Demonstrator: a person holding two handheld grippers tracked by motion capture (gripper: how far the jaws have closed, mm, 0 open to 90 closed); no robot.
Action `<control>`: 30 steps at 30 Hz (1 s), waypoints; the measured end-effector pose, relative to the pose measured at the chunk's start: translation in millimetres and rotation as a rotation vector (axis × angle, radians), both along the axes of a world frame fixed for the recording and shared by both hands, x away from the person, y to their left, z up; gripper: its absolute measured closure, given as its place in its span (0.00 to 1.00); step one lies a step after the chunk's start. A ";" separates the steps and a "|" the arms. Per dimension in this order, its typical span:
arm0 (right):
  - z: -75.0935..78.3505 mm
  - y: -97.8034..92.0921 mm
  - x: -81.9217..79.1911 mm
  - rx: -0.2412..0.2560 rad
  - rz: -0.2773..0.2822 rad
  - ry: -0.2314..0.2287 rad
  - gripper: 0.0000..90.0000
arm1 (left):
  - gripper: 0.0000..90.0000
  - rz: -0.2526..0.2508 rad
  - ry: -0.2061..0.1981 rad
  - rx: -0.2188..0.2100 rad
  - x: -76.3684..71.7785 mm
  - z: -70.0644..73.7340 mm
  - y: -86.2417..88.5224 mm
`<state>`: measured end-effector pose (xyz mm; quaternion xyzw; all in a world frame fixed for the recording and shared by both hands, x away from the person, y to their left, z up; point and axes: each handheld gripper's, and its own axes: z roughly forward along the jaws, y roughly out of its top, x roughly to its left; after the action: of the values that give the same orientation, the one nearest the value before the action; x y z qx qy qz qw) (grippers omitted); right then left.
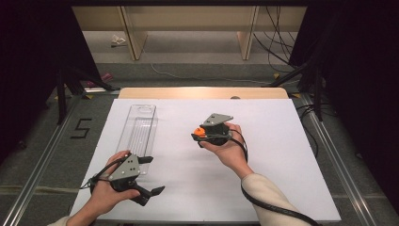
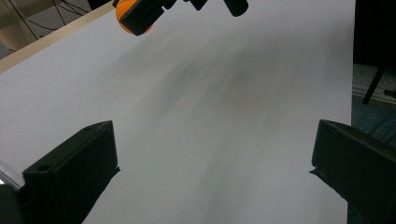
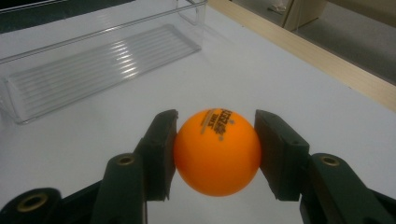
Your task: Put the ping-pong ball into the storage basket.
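Right tongs [image 3: 215, 151] pinching orange ball [image 3: 217, 151], frame centre, above white worktop [image 1: 282, 155]. Left tongs [image 1: 149, 176] spread wide, lower left. Clear tray [image 1: 139, 132] upper left, on worktop.

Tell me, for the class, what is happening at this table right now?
A person holds a tool in each hand above a white table. The right tool is shut on an orange ball, held off the surface. The left tool is open and holds nothing, hovering near the table's front edge. A clear plastic tray lies on the person's left side of the table, with nothing in it. The ball has not been put in the tray.
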<state>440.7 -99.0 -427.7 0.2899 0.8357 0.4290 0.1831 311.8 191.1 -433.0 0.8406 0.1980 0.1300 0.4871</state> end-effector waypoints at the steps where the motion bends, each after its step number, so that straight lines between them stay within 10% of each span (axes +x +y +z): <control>1: 0.3 0.3 -0.1 0.001 0.001 -0.001 0.57 | 0.00 0.000 0.000 0.000 0.0 0.0 0.0; 30: 2.5 10.7 -2.8 0.001 0.031 0.001 0.57 | 0.00 -0.001 0.001 0.002 0.0 -0.1 -0.2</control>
<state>437.9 -88.3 -425.2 0.2773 0.8400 0.4320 0.1759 311.8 190.9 -433.1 0.8411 0.1976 0.1296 0.4865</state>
